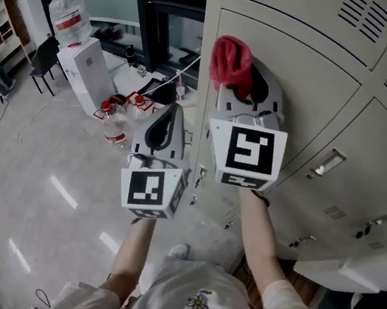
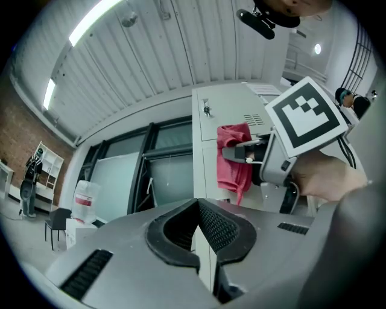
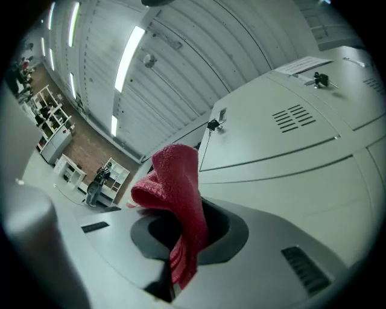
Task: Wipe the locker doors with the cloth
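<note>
The left gripper (image 1: 173,115) hangs just left of the lockers with its jaws pressed together and nothing between them. It looks idle for now. Past its tip, on the floor, stand a water dispenser (image 1: 84,70) and a few bottles (image 1: 116,121).

Just to its right, the right gripper (image 1: 250,80) is clamped on the red cloth (image 1: 231,59). The cloth bunches out ahead of the jaws, and a tail droops below them. It sits at the left edge of a grey locker door (image 1: 314,110), straight in front of the right gripper. I cannot tell whether it actually presses on the metal.

The wiping step seems to be in hand, with most of the door's surface lying to the gripper's right. The next move likely calls for pushing the cloth flat onto the panel and sweeping it rightward. The grip should stay firm so the cloth does not slip, and the sweep should steer around the handle (image 1: 328,162) further right and below.
</note>
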`<state>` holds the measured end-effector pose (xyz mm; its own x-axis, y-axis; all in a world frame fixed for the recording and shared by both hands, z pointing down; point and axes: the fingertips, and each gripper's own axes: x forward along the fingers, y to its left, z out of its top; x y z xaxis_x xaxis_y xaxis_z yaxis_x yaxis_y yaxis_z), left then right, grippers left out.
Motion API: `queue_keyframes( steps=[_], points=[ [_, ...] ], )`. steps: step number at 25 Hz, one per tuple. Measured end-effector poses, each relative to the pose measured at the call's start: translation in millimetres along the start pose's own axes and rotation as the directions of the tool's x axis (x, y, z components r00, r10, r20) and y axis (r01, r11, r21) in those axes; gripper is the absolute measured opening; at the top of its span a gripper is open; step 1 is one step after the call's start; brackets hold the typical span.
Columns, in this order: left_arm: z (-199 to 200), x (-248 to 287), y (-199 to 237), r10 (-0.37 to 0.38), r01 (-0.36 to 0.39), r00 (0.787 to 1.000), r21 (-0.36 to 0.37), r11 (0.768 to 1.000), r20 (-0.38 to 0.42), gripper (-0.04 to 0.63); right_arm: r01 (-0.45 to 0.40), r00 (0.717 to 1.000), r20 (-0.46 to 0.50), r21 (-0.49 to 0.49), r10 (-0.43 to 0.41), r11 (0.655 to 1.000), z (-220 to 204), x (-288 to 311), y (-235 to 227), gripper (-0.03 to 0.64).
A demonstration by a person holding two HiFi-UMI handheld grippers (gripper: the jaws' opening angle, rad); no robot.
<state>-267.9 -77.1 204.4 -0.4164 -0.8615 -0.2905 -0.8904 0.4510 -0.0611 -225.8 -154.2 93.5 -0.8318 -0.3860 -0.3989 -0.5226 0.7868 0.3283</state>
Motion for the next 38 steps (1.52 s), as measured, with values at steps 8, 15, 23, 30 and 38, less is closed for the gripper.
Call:
queue_keyframes(
  steps=[8, 15, 23, 30, 38],
  points=[
    [7, 19, 38, -0.010, 0.011, 1.000, -0.025, 1.000, 0.022, 0.017, 0.172, 0.984, -0.019, -0.151, -0.177, 0.973, 28, 58, 1, 0.031],
    [5, 25, 56, -0.027, 0.028, 0.999, -0.024, 0.999, 0.023, 0.017, 0.234, 0.968, -0.034, -0.236, -0.248, 0.943, 26, 72, 1, 0.031],
    [20, 34, 49, -0.092, 0.094, 0.994, -0.029, 0.995, 0.059, 0.016, 0.261, 0.960, -0.034, -0.252, -0.278, 0.932, 28, 67, -5, 0.031],
    [32, 32, 27, -0.125, 0.129, 0.989, -0.049, 0.990, 0.084, 0.016, 0.336, 0.936, -0.019, -0.255, -0.352, 0.907, 33, 24, -45, 0.031],
    [31, 34, -28, -0.185, 0.191, 0.979, -0.079, 0.978, 0.083, 0.016, 0.435, 0.890, -0.001, -0.293, -0.456, 0.851, 34, -53, -123, 0.031]
  ],
)
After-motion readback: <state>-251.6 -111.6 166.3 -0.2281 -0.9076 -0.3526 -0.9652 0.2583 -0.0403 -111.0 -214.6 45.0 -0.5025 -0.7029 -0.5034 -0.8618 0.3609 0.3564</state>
